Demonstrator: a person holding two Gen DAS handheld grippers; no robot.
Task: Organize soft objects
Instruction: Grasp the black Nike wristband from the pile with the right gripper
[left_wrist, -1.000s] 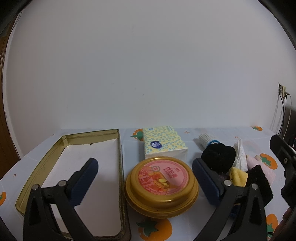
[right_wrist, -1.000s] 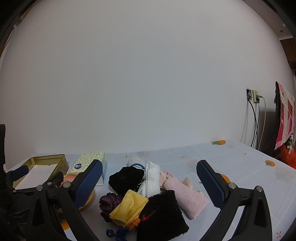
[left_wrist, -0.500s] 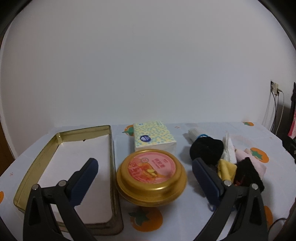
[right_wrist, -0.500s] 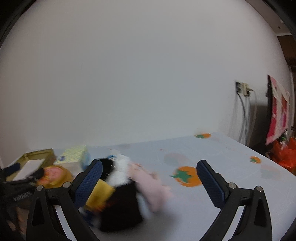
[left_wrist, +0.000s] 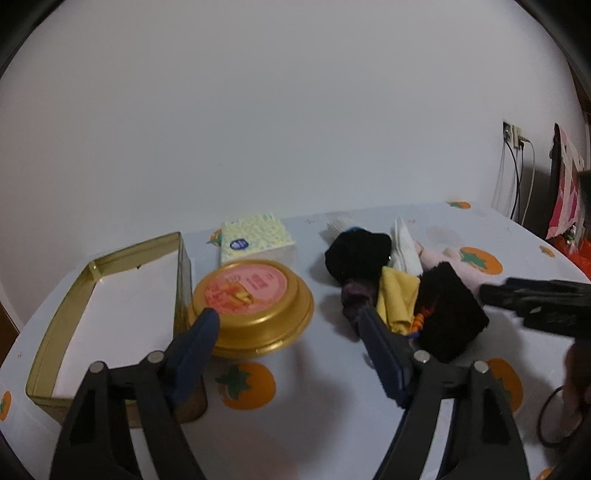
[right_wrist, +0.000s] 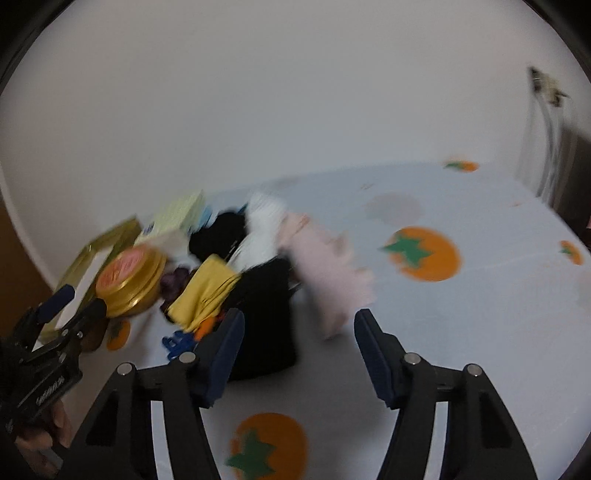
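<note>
Two hand-held grippers close in on a heap of soft objects (left_wrist: 402, 284) piled at the middle of a persimmon-print tablecloth (left_wrist: 476, 258), apparently lining up a first pick. The left gripper (left_wrist: 288, 332) hovers between the round gold tin (left_wrist: 255, 302) and the heap, its jaws just narrowed and holding nothing. The right gripper (right_wrist: 299, 336) (its view smeared by motion) points at the heap's near edge, its jaws likewise just narrowed around bare cloth. The heap mixes black fleece, a yellow cloth, a pink towel and white knit, loosely overlapped. An open gold tray (left_wrist: 66, 306) waits at left, lined white, probably the destination.
</note>
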